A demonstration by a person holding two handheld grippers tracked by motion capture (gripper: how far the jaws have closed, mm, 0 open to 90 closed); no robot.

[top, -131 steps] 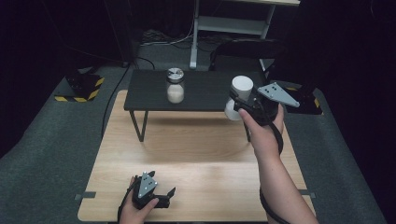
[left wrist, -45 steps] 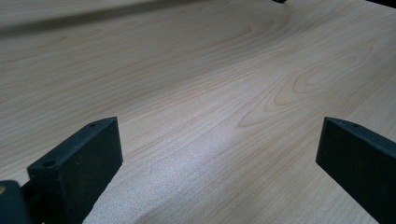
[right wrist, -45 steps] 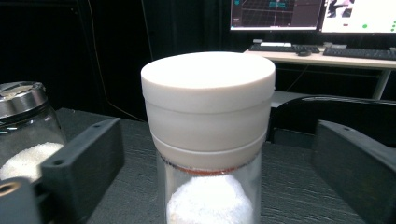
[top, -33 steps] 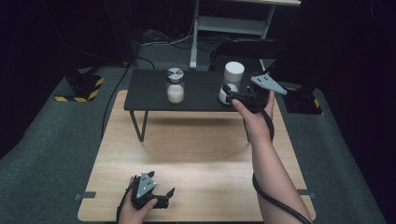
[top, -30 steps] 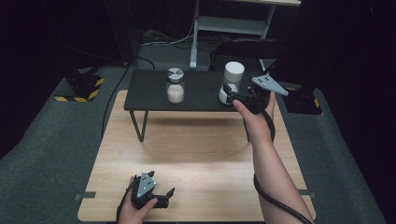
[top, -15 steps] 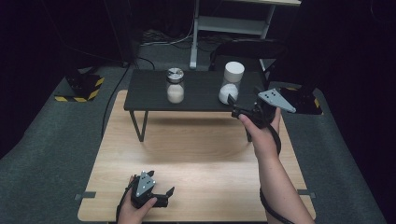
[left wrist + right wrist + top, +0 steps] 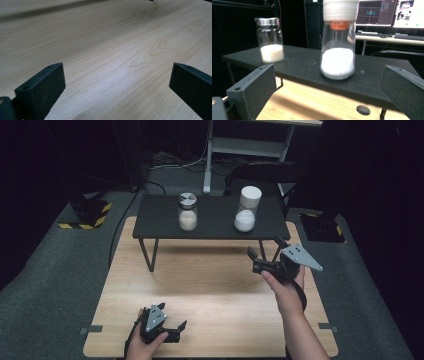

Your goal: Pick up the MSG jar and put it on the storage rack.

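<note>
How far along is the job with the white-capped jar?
Done: the white-capped jar stands upright on the black shelf, right of the metal-lidded jar. In hand: nothing; the right hand-held gripper is open in front of the shelf. The left hand-held gripper rests open on the table. Nothing visibly left.

White-capped jar (image 7: 337, 40) top cut by right gripper view's upper edge; steel-lidded jar (image 7: 270, 40) blurred; its contents unidentifiable.

Left tool (image 7: 176, 329) low near the body, jaws apart, right tool (image 7: 267, 255) raised forward, jaws apart
</note>
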